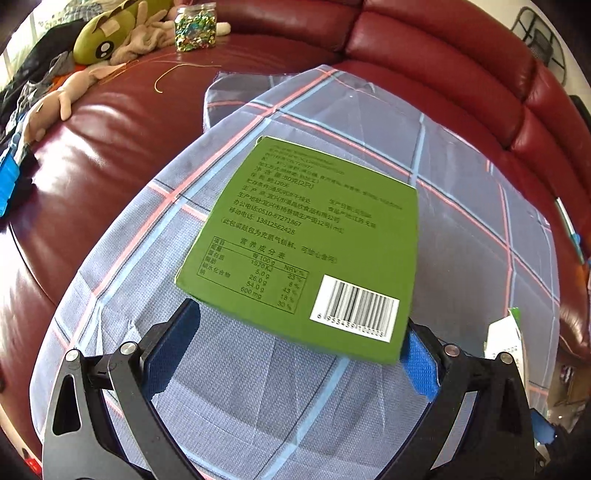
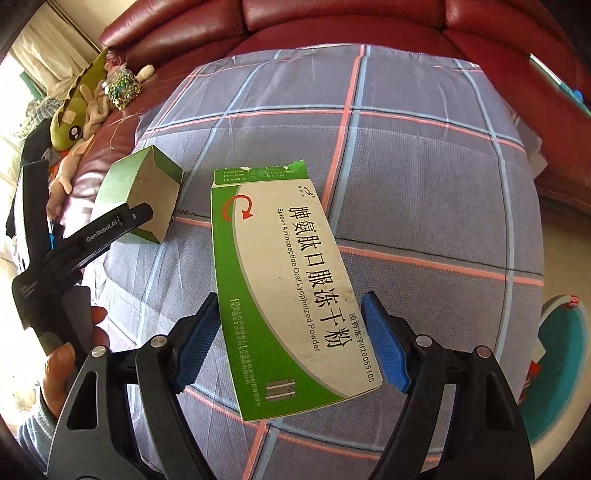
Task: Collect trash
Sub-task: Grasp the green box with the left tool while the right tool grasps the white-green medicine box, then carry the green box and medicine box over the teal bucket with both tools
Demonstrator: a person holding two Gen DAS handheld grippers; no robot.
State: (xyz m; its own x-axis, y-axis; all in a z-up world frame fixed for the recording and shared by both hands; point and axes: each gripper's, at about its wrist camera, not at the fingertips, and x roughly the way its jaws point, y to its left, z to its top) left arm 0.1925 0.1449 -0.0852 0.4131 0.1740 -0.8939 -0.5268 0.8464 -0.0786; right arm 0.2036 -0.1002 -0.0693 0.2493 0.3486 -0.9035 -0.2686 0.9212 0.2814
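A green carton point(image 1: 306, 240) with a barcode lies on a plaid cloth point(image 1: 258, 387) over a red sofa. My left gripper point(image 1: 299, 343) stands open, its blue pads either side of the carton's near edge, not clamped. In the right wrist view the same carton point(image 2: 144, 195) shows open-ended, with the left gripper's finger point(image 2: 110, 229) at it. A green-and-white medicine box point(image 2: 291, 288) lies between the open jaws of my right gripper point(image 2: 291, 350); its left pad is close to the box, its right pad apart.
A red leather sofa point(image 1: 443, 55) curves around. Plush toys point(image 1: 110, 37) and a jar of colourful bits point(image 1: 195, 27) sit at the far left. A teal-rimmed bin point(image 2: 561, 362) is low on the right, beside the cloth point(image 2: 406, 166).
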